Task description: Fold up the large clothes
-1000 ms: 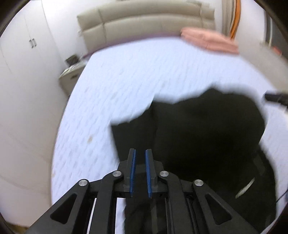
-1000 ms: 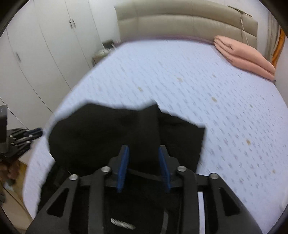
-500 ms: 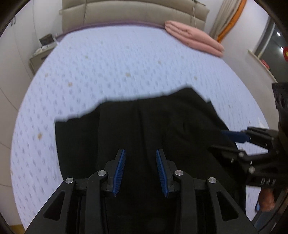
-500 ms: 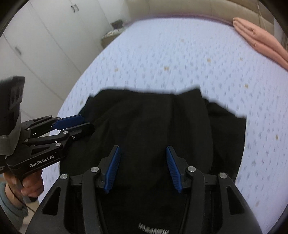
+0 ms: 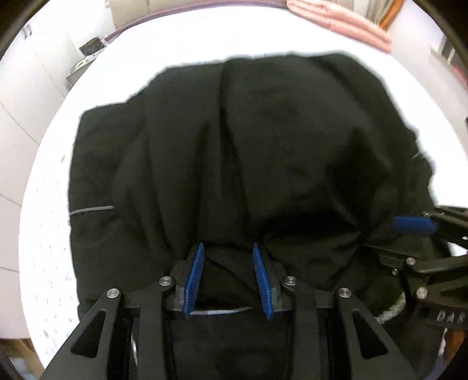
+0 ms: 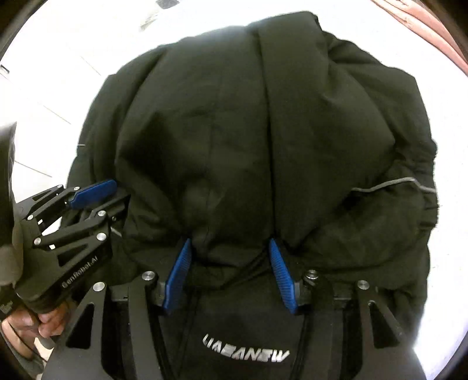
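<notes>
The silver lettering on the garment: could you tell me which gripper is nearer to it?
Right. The right gripper is directly over the lettering; the left gripper is farther off, sideways.

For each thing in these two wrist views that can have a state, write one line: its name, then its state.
black garment: bunched, creased, lying on the bed.
left gripper: open, fabric between its fingers.
right gripper: open, fabric between its fingers.
bed sheet: spread flat.
pink cloth: folded, at bed's far edge.
</notes>
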{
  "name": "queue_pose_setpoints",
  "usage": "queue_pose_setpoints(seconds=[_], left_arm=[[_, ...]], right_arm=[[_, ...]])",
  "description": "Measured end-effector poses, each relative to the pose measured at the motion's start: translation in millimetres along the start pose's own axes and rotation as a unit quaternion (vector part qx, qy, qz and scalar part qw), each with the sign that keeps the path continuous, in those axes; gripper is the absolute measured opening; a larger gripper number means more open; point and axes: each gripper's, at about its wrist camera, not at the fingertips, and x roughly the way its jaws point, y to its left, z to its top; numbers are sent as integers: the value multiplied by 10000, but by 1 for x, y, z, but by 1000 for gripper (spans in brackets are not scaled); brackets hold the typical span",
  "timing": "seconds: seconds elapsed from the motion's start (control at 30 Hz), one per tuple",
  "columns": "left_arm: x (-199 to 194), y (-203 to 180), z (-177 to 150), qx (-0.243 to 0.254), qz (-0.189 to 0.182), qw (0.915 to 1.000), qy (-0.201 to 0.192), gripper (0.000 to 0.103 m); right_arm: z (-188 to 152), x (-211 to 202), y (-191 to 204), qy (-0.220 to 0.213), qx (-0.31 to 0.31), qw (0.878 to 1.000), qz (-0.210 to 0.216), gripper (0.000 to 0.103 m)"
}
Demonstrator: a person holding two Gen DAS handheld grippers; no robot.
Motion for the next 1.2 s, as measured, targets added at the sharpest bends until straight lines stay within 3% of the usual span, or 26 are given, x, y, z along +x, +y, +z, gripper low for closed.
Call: queue_pose_setpoints(seconds=[0.07, 0.17, 0.27, 0.4, 0.5, 0.6, 0.77, 1.0, 1.2], left_arm=[[-28, 9, 4, -124, -215, 9994, -222, 36], [-62, 19, 15, -249, -228, 9973, -648, 36], [-75, 26, 34, -435, -289, 9945, -906, 46], [-29, 31, 40, -674, -108, 9964, -502, 48], [2, 30, 33, -891, -155, 9956, -236, 48], [12, 23, 29, -842, -17, 9962, -240, 48], [8, 18, 30, -914, 141, 9956, -167, 48], [-41, 18, -20, -1110, 183, 9936, -143, 48], [-61, 38, -80, -1231, 374, 9912, 321, 48]], right_arm=[[4, -29, 0, -197, 4, 9996, 188, 58], [22, -76, -3, -803, -16, 9966, 176, 61], [49, -90, -10, -1143, 34, 9930, 282, 62], [78, -57, -24, -1011, 153, 9948, -36, 62], [84, -11, -53, -561, 334, 9969, -434, 57], [82, 10, -75, -522, 567, 9970, -66, 54], [79, 5, -64, -546, 286, 9978, -232, 57], [27, -55, -54, -977, 46, 9952, -81, 72], [-64, -76, -64, -594, 452, 9970, -189, 72]])
